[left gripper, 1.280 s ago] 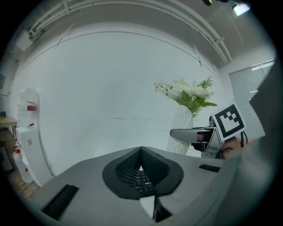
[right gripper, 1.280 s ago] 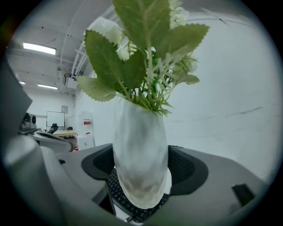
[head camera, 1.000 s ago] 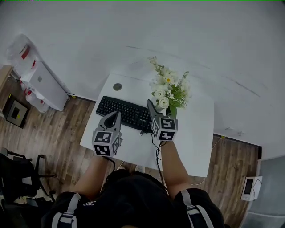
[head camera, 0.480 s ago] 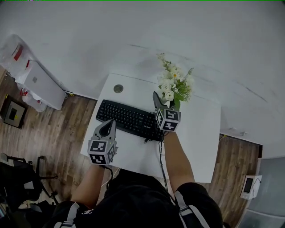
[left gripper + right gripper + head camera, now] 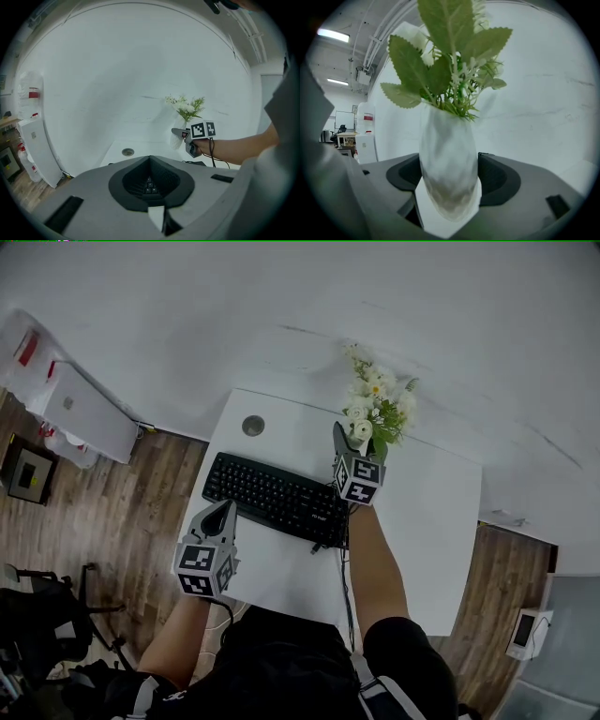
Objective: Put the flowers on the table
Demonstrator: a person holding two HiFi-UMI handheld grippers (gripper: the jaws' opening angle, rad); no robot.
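White flowers with green leaves [image 5: 375, 413] stand in a pale ribbed vase [image 5: 449, 173]. My right gripper [image 5: 343, 442] is shut on the vase, its jaws pressing both sides. It holds the vase upright over the far side of the white table [image 5: 281, 423], just beyond the black keyboard [image 5: 272, 498]. Whether the vase base touches the tabletop I cannot tell. In the left gripper view the flowers [image 5: 187, 105] and the right gripper [image 5: 180, 135] show ahead to the right. My left gripper [image 5: 223, 512] is shut and empty, at the table's near left edge.
A round cable hole [image 5: 253, 426] sits in the table's far left corner. A black cable [image 5: 345, 568] runs from the keyboard toward the person. A white cabinet [image 5: 80, 413] stands on the wooden floor at the left, and the white wall lies right behind the table.
My right gripper has carried the flowers farther away and to the right, over the table's far side. The left gripper has drawn back toward the near left edge.
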